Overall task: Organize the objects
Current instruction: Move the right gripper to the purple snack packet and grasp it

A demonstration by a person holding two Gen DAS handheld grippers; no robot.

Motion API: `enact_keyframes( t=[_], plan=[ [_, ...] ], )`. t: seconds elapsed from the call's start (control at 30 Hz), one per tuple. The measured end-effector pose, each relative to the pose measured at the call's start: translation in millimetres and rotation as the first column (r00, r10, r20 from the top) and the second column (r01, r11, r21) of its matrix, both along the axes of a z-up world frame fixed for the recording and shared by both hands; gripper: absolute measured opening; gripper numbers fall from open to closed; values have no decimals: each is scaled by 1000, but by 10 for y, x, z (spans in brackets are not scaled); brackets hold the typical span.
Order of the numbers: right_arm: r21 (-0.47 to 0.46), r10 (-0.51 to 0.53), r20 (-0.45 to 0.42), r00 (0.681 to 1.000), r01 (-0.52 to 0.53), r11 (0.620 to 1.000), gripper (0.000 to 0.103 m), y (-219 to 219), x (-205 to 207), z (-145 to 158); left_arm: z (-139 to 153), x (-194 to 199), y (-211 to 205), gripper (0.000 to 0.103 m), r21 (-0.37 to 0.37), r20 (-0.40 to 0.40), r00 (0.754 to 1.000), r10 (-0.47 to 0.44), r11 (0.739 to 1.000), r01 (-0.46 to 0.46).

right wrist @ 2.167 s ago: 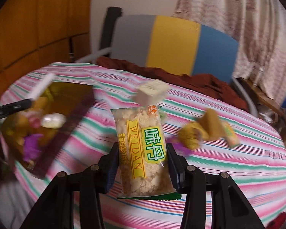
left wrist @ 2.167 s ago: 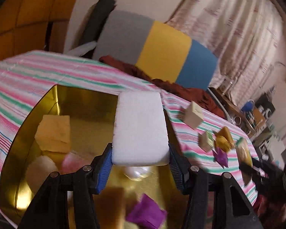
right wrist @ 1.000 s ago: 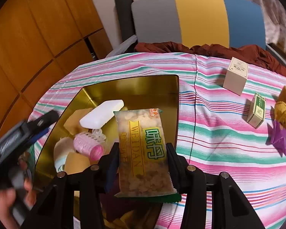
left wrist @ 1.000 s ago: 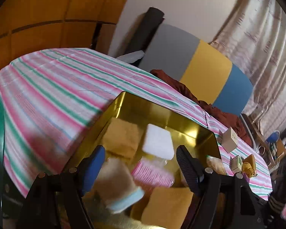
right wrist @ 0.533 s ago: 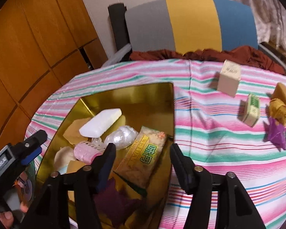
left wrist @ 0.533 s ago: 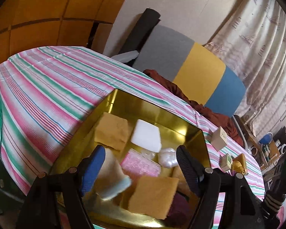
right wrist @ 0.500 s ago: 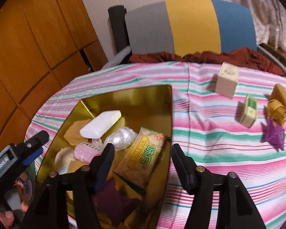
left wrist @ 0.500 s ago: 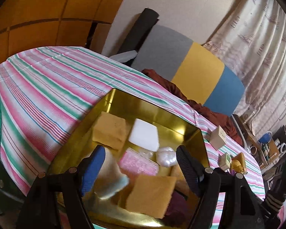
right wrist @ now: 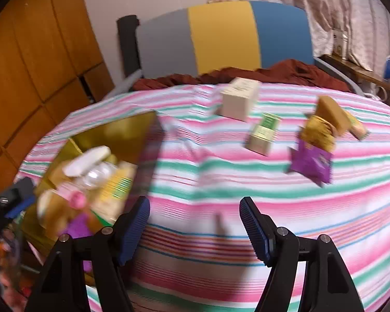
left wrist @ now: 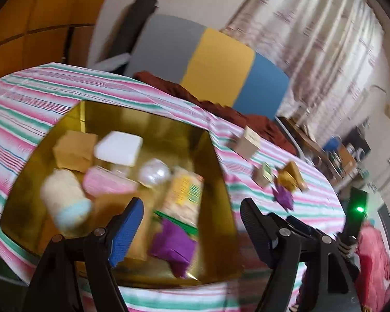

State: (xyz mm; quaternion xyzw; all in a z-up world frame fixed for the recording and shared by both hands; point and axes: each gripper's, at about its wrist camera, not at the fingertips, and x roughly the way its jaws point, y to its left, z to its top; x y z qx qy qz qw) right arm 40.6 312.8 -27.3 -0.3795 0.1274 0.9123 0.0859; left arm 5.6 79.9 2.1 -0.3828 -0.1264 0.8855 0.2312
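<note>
My right gripper (right wrist: 194,223) was spread wide and held nothing, and my left gripper (left wrist: 192,227) was spread and empty too, hanging over the shiny gold tray (left wrist: 222,182) where the snack bag (left wrist: 184,195) and white block (left wrist: 118,147) already lay. The small cream cardboard box (right wrist: 238,102) sat on the striped pink and green tablecloth (right wrist: 221,182), well ahead of my right gripper and a bit to the right. I guessed it was light and stiff but easy to crush, so I would pinch its two flat sides softly.
</note>
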Motion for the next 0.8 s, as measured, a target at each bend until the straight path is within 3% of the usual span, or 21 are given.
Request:
enact_keyframes(
  t=[0.4,0.57,0.8],
  plan=[
    [33,-199,0,980,199,979,72,1107,248,-213,-121,338,560,78,-58,33,985,-167,984,168],
    [17,-251,5,968,251,968,77,1414,65,-208,-166,437,730,78,-95,46,978,-205,973,209],
    [-14,-253,6,968,253,967,78,1520,-305,-270,-182,551,861,78,-143,48,971,-233,961,238]
  ],
)
